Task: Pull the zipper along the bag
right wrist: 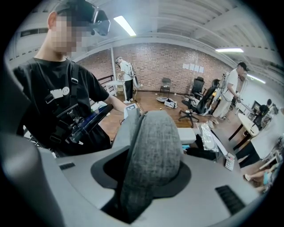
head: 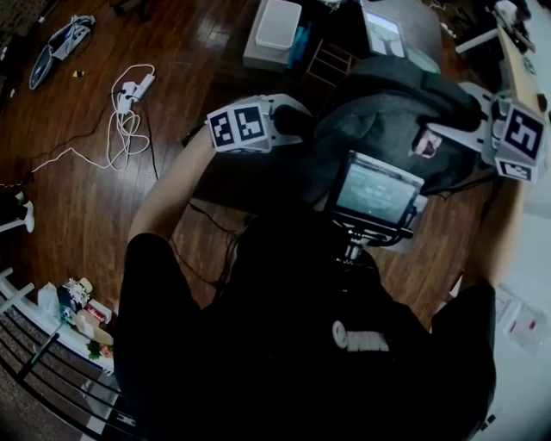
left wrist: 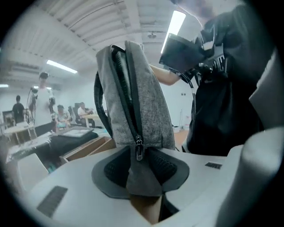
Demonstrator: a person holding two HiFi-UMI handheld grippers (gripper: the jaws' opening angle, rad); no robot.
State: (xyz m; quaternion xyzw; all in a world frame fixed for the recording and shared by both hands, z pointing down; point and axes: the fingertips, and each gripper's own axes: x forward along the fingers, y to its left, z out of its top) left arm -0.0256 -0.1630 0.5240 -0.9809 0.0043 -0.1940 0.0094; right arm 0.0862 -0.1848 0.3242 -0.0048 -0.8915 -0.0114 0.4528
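Note:
I hold a grey fabric bag [head: 387, 116] in the air between both grippers, in front of my chest. In the left gripper view the bag [left wrist: 133, 93] stands upright with its black zipper [left wrist: 124, 88] running down the edge. The metal zipper pull [left wrist: 139, 150] hangs just above the jaws. My left gripper [left wrist: 142, 173] is shut on the bag's fabric right below that pull. My right gripper [right wrist: 146, 177] is shut on a rounded fold of the bag [right wrist: 153, 146] at the other end. In the head view the left gripper [head: 297, 121] and right gripper [head: 439, 138] flank the bag.
A small screen [head: 374, 194] on a chest mount sits just below the bag. White cables [head: 129, 112] lie on the wooden floor to the left and a white box [head: 277, 26] lies beyond the bag. A wire rack [head: 52, 362] stands lower left. Several people stand around the room [right wrist: 233, 88].

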